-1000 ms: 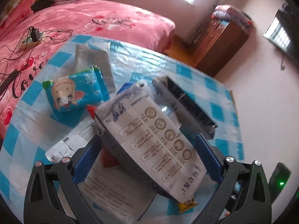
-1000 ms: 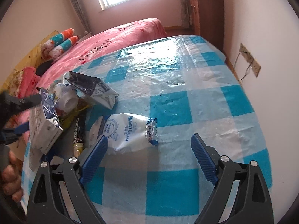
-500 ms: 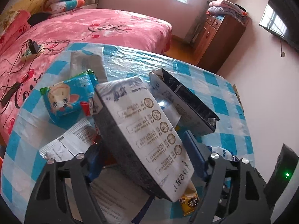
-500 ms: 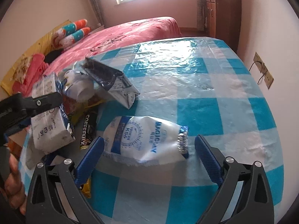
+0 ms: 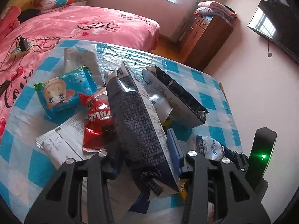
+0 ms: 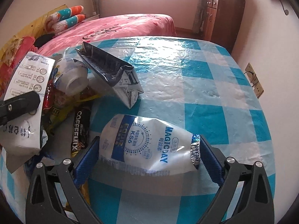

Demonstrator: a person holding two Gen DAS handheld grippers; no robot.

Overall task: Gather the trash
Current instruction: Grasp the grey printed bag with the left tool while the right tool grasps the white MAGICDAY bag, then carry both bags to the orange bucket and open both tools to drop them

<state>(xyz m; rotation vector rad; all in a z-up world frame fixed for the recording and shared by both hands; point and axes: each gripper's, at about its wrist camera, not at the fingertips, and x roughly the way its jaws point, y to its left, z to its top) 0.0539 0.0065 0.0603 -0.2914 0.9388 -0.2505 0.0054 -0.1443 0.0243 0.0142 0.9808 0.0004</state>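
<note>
The left claw point(image 5: 143, 149) angles down, its jaws closing onto a dark milk carton point(image 5: 138, 123) above the counter point(image 5: 205, 82). The right claw point(image 6: 147, 149), jaws spread, straddles a white MAGICDAY pouch point(image 6: 147, 143) lying on the counter. Only the right view shows the COFFEEMIX sachet point(image 6: 79, 128).

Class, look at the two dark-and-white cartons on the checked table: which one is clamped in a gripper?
The carton with the dark printed side, pinched in the closing left gripper. The other carton lies flattened on the checked table, untouched, behind the white pouch.
</note>
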